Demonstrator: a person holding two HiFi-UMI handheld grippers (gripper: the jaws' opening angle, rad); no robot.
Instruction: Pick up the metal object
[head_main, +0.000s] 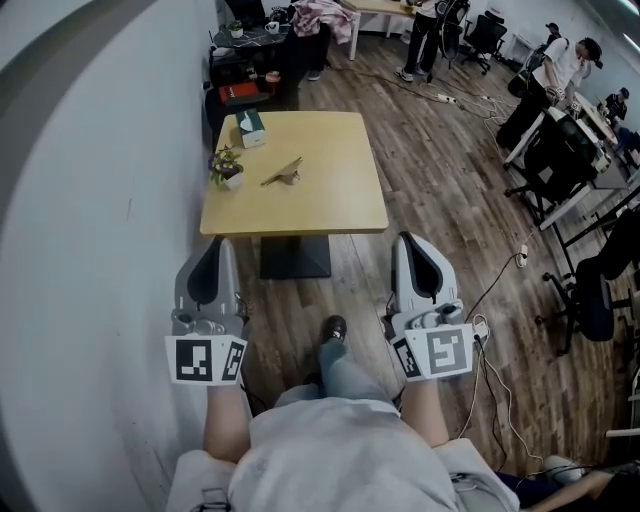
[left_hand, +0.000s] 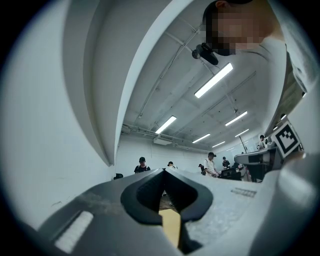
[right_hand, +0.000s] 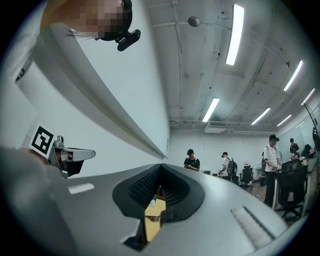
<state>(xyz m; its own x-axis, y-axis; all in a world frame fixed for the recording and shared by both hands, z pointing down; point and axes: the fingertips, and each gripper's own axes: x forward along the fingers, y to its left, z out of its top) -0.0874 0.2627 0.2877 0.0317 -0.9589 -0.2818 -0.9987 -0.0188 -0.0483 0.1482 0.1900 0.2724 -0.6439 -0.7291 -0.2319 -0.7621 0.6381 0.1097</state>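
Note:
The metal object (head_main: 283, 175), a slim brownish-silver piece, lies on the wooden table (head_main: 330, 200) ahead of me, left of the table's middle. Both grippers hang in front of the table's near edge, well short of the object and held over the floor. My left gripper (head_main: 216, 243) is shut and holds nothing; its view shows the jaws (left_hand: 162, 171) meeting, with a strip of table (left_hand: 171, 225) below them. My right gripper (head_main: 405, 238) is also shut and holds nothing. Through the gap under its tips (right_hand: 161, 166) I see the metal object (right_hand: 152, 218) small and far off.
A small potted plant (head_main: 226, 170) stands just left of the object, and a green tissue box (head_main: 250, 127) sits at the table's far left. A white wall runs along the left. Cables (head_main: 500, 290) lie on the floor at right, near desks, chairs and people.

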